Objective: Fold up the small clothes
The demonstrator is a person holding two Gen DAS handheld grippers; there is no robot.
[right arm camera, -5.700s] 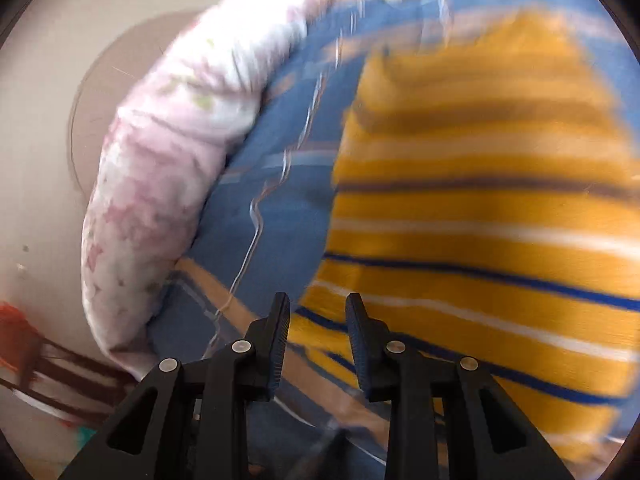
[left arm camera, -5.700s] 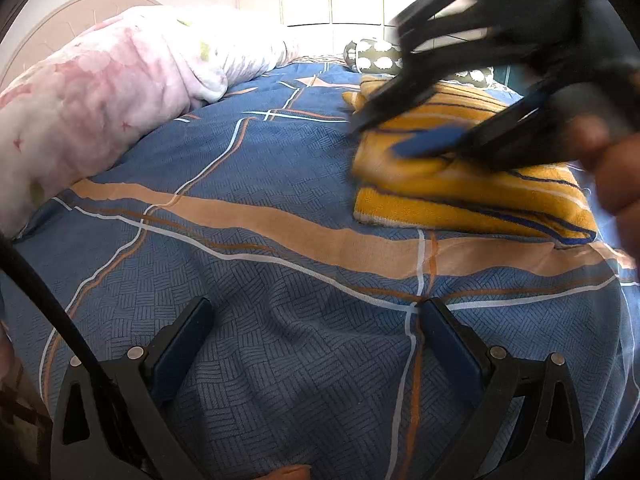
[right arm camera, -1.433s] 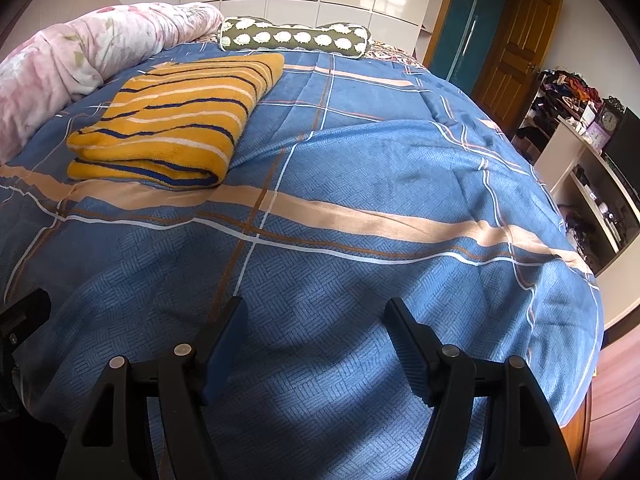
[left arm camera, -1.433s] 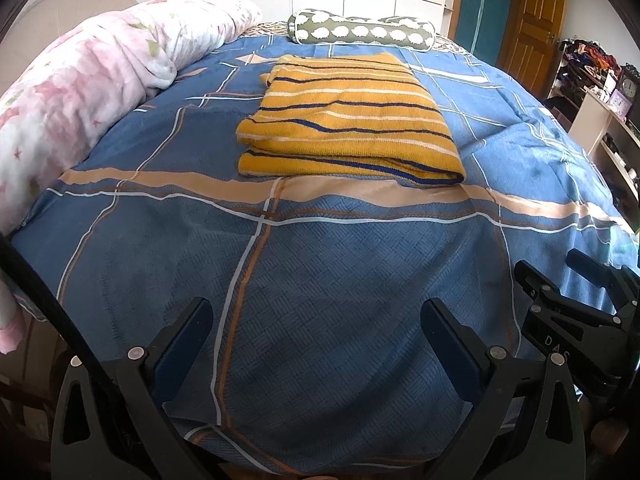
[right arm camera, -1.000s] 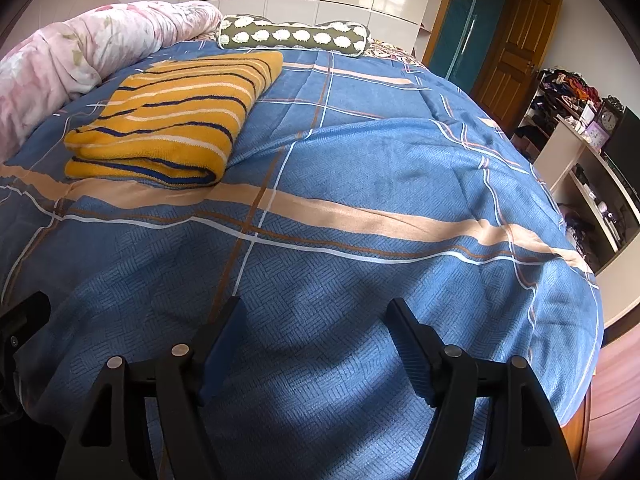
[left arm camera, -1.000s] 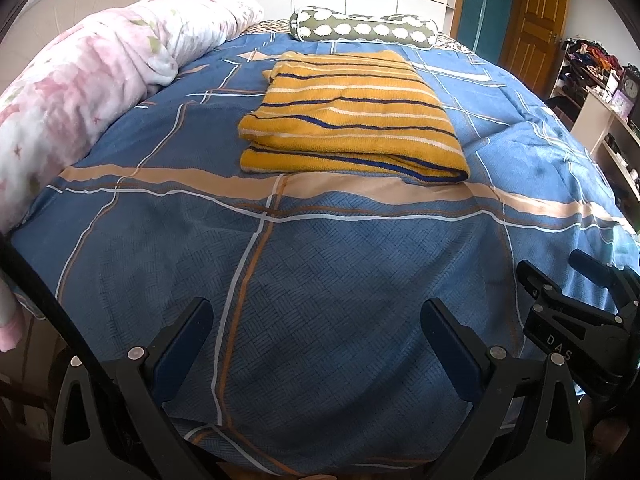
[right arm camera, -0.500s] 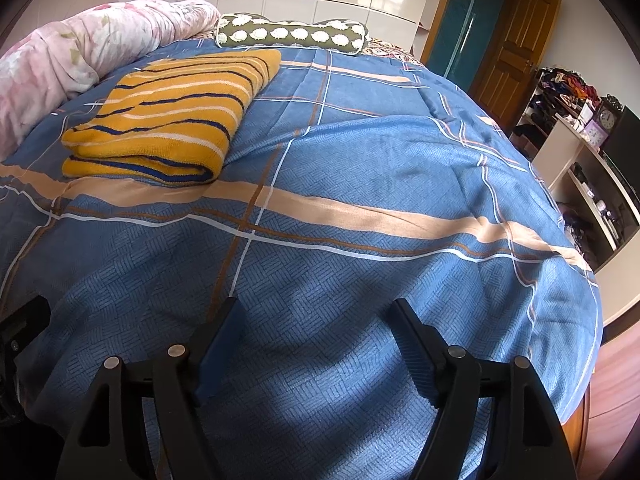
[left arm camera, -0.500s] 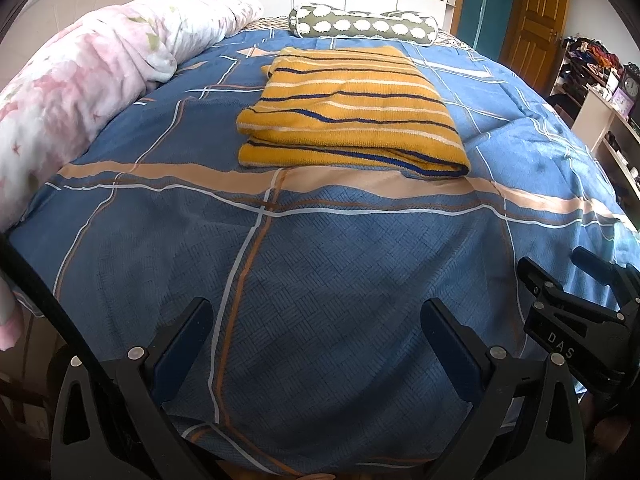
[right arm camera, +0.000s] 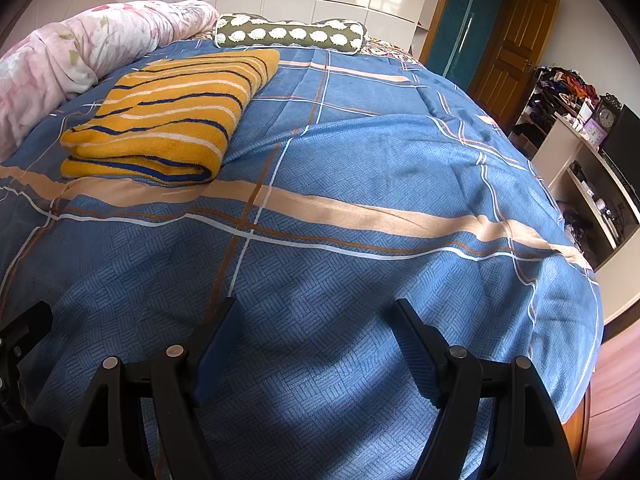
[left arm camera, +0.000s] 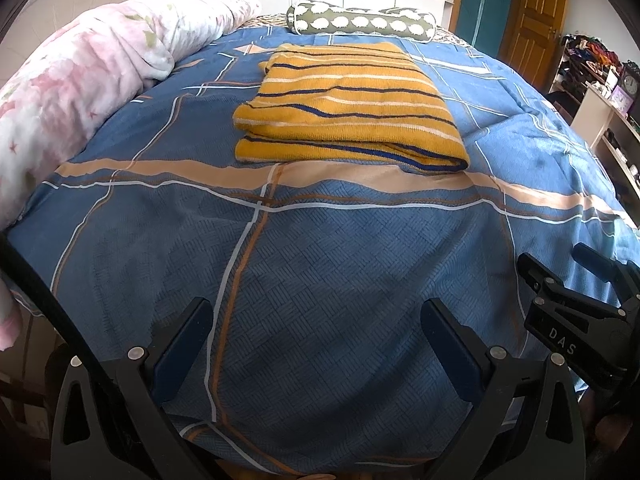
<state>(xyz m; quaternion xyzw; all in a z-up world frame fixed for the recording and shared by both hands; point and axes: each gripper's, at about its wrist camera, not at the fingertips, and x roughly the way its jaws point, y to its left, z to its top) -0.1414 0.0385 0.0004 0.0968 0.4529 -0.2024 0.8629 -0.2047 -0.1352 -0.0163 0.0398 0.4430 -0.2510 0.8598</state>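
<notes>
A yellow knit garment [left arm camera: 348, 108] with navy and white stripes lies folded into a flat rectangle on the blue plaid bedspread [left arm camera: 320, 280]. The right wrist view shows the same folded garment [right arm camera: 172, 112] at the upper left. My left gripper [left arm camera: 316, 320] hovers open over bare bedspread near the bed's front edge, well short of the garment. My right gripper [right arm camera: 314, 320] is open too, with nothing between its fingers, and it appears at the right edge of the left wrist view as the right gripper [left arm camera: 576, 280].
A pink floral quilt [left arm camera: 80, 80] is rolled along the left side of the bed. A green bolster with white sheep [left arm camera: 360, 24] lies at the far end. To the right stand white shelves [right arm camera: 592, 184] with clutter and a wooden door [right arm camera: 508, 52].
The right gripper, shut beside the garment several seconds ago, is open and back at the front edge. Over the last second both grippers kept still.
</notes>
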